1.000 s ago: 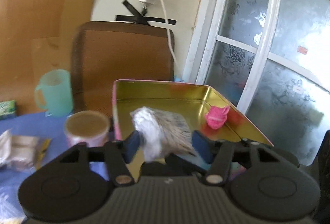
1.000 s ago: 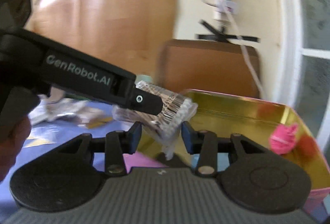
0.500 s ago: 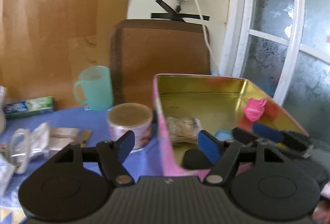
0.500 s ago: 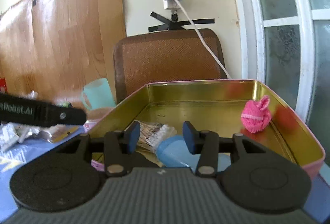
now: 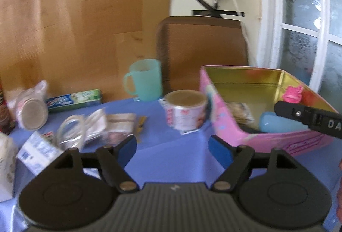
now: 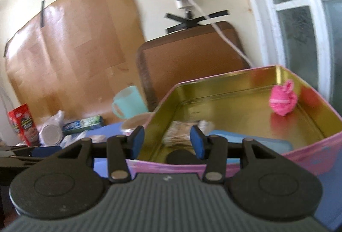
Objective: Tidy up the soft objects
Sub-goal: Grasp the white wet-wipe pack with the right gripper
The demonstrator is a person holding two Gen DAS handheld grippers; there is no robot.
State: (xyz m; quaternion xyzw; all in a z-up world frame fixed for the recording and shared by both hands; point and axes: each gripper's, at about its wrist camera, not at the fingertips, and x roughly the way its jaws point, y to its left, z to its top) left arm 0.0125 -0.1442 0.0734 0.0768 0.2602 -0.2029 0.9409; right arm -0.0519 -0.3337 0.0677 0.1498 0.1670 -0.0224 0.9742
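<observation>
A pink tin box (image 5: pixel 277 142) with a gold inside stands on the blue tablecloth at the right. In it lie a clear pack of cotton swabs (image 5: pixel 241 112), a flat blue item (image 5: pixel 271 123) and a pink fluffy ball (image 5: pixel 291 94). My left gripper (image 5: pixel 173 146) hovers over the cloth to the left of the tin, its jaws opening with nothing between them. In the right wrist view, my right gripper (image 6: pixel 166 140) stands open at the tin's (image 6: pixel 310 153) near left corner, the swab pack (image 6: pixel 179 131) just beyond its fingertips and the pink ball (image 6: pixel 282 101) at the far right.
Left of the tin sit a round tub (image 5: pixel 186 112), a mint mug (image 5: pixel 145 80), a toothpaste box (image 5: pixel 73 100), crumpled clear bags (image 5: pixel 85 129) and a bagged jar (image 5: pixel 32 112). A brown chair back (image 5: pixel 203 50) rises behind. A red carton (image 6: pixel 23 123) stands far left.
The left gripper let go of the swab pack, which now lies in the tin, then drew back to the left and spread wider. The right gripper's view has tilted.
</observation>
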